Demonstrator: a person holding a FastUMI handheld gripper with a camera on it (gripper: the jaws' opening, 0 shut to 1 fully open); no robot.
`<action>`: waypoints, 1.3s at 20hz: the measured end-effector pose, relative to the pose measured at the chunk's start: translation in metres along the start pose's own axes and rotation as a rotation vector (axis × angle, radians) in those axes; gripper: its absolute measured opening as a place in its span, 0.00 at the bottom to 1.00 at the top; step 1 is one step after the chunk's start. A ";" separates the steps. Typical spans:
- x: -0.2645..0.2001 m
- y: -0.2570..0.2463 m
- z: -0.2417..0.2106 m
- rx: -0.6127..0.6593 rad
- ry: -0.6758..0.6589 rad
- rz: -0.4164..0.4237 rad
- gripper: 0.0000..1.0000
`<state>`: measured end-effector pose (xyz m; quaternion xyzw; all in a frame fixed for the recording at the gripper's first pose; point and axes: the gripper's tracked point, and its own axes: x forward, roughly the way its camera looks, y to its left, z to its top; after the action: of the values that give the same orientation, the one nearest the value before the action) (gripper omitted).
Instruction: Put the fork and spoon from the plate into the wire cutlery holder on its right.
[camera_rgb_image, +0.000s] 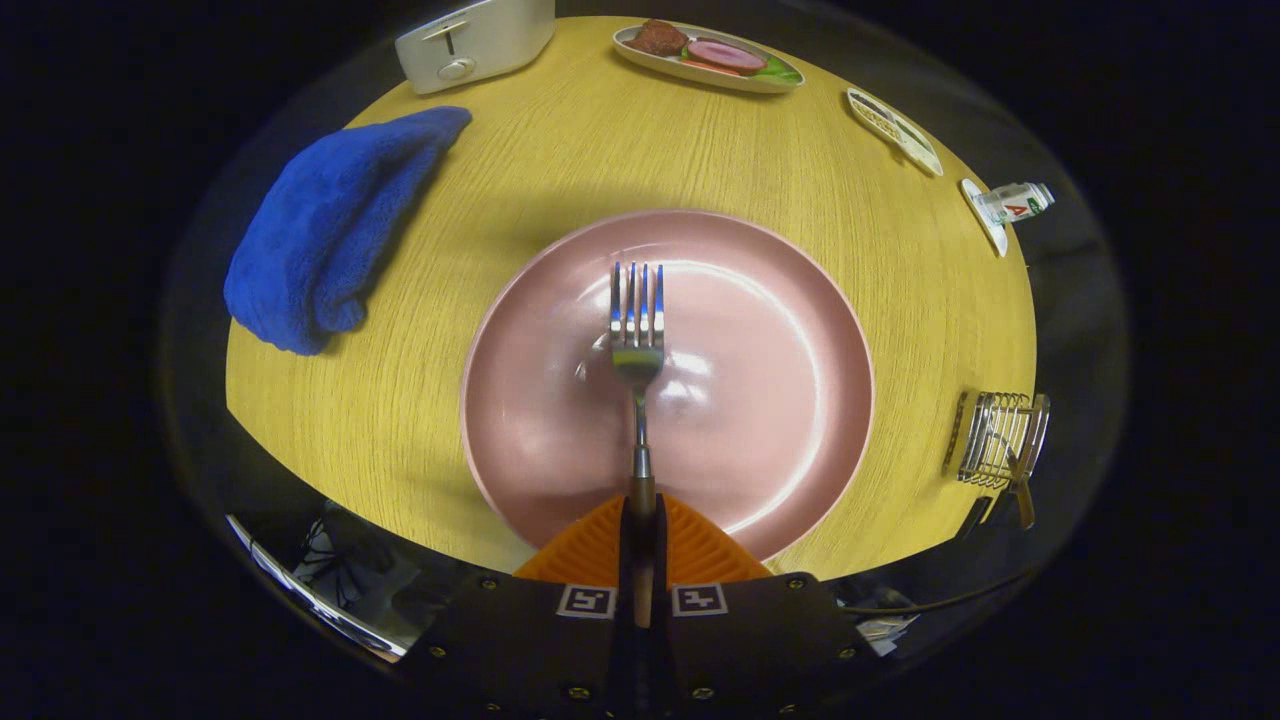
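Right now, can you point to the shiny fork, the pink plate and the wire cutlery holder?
Shiny metal fork (637, 352), gripper view: on its neck below the tines; gripper (640, 540) shut on its handle.
Round pink plate (800, 330), gripper view: bare inner surface.
Wire cutlery holder (990, 440), gripper view: its wire side.

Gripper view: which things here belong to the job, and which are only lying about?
Job: steel fork clamped in the gripper, round pink plate, wire cutlery holder.
Lying about: blue towel, white toaster, food tray, small bottle.
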<state>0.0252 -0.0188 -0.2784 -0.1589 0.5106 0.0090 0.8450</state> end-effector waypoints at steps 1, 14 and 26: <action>-0.002 -0.001 0.000 0.003 -0.003 -0.006 0.06; -0.049 -0.052 0.019 0.075 -0.065 -0.113 0.06; -0.084 -0.158 0.000 0.262 -0.027 -0.248 0.06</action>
<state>0.0134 -0.1566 -0.1645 -0.1090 0.4726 -0.1598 0.8598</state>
